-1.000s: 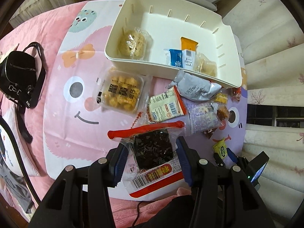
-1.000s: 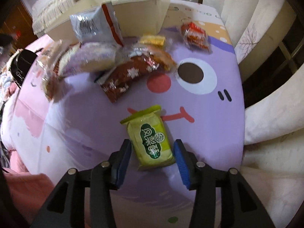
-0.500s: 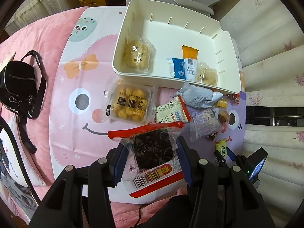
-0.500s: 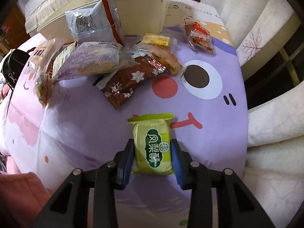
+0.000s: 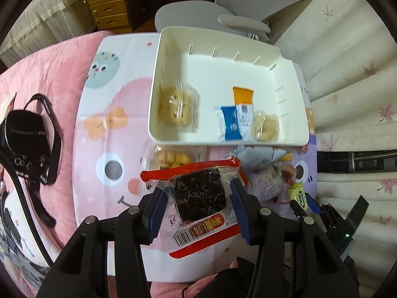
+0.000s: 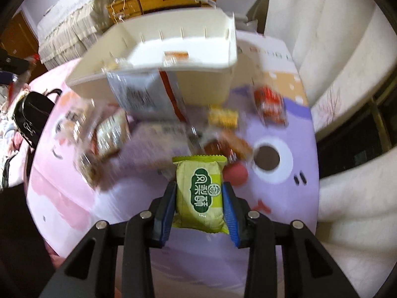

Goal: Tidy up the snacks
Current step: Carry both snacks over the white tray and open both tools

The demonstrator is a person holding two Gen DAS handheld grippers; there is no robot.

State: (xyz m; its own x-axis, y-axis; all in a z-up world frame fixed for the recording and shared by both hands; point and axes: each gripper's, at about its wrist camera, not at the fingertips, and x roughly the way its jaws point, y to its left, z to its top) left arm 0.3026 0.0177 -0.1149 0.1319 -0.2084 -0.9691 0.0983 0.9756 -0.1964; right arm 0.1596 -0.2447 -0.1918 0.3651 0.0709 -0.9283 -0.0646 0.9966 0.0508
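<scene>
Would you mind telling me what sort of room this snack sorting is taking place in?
Most likely a bedroom: the snacks lie on a cartoon-print quilt spread over a soft surface, with a wooden chest of drawers and a grey desk chair behind it.

Lighting: soft daylight, brightest on the white bin floor; faint shadow along its near wall. Left wrist view: mostly sharp, slight smear. Right wrist view: heavy motion blur over background snacks; held green packet crisp. Both views: fisheye bending, black vignetted corners.
</scene>
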